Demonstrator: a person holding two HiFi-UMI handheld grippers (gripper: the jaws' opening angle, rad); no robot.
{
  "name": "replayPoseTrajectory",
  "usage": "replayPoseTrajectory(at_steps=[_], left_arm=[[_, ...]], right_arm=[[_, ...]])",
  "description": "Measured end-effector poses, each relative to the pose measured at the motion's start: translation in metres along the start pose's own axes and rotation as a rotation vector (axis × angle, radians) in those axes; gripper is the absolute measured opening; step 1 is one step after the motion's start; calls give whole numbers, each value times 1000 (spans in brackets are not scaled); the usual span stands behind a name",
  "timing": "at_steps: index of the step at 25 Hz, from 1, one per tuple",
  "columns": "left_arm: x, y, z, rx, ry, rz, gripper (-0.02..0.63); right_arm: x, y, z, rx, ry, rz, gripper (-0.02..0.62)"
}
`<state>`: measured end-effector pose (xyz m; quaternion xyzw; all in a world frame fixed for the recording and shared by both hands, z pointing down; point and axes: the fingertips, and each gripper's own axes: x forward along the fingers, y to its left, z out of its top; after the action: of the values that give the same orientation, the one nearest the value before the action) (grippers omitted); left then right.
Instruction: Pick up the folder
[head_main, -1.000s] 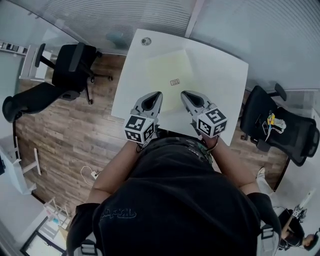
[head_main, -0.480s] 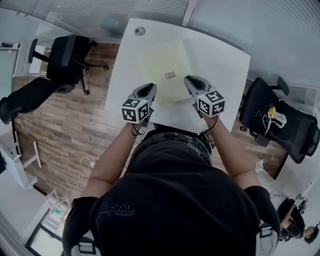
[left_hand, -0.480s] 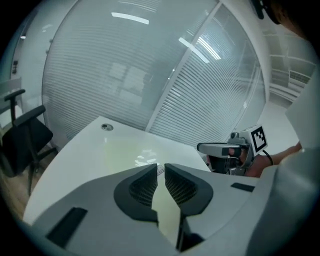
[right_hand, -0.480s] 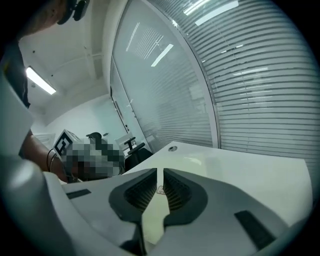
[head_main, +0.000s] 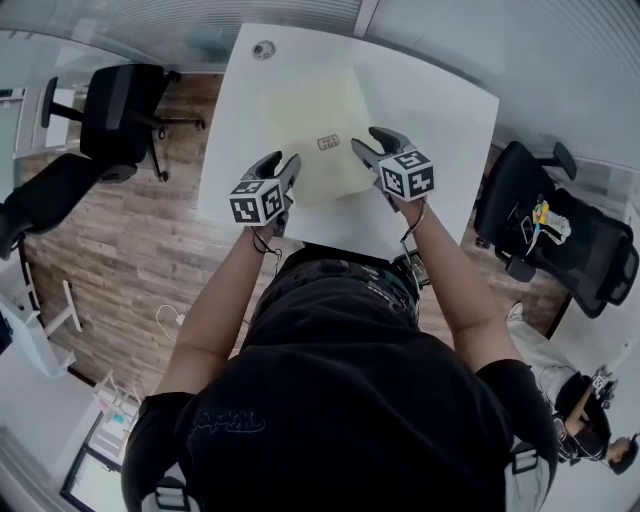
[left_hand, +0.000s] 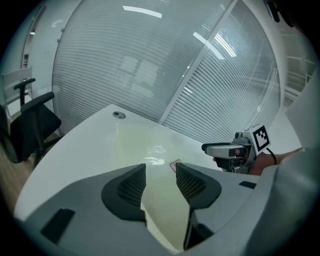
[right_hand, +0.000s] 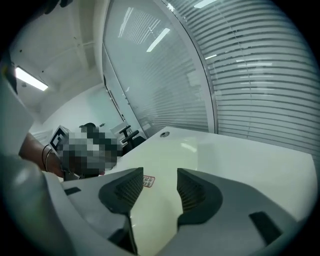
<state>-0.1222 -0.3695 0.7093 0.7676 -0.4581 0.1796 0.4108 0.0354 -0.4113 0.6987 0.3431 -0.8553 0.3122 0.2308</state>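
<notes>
Jaws first: our left gripper (head_main: 280, 164) has just been opening and sits about half open, with nothing between its pads. Through the gap we only see the pale yellow folder (head_main: 312, 128) lying underneath. Our right gripper (head_main: 373, 143) is the same: it has just been opening, it's roughly half open, and it's holding nothing. We can't tell whether any fingertip actually touches the folder yet.

The relation that matters is that the folder lies flat, ahead of and below both sets of jaws, right between them. The left gripper is at the folder's near left corner and the right gripper is at its right edge, close to the near right corner. Its long axis runs away from us, toward the round grommet (head_main: 263, 49) beyond its far end. Neither hand looks clearly closer, so we'd guess a pinch from both sides.

Count-wise there's one folder with one small label (head_main: 328, 143) near its middle, one white table (head_main: 445, 105) under it, two grippers, and what look like three black office chairs well away from the folder: two (head_main: 118, 105) on its left side and one (head_main: 560, 245) on its right.
</notes>
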Motion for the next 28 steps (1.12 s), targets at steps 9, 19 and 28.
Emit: replayPoseTrajectory(at_steps=[9,19,28], left_arm=[[29,23,-10,-132,39,30,298],[35,28,-6,-127,32,74,307],[50,43,-10,-124,74,104,311]], right_arm=[[38,-40,-10,45,121,-41,272],[51,-51,-23,76,158,-27,291],[58,-54,-32,103,169,-7,302]])
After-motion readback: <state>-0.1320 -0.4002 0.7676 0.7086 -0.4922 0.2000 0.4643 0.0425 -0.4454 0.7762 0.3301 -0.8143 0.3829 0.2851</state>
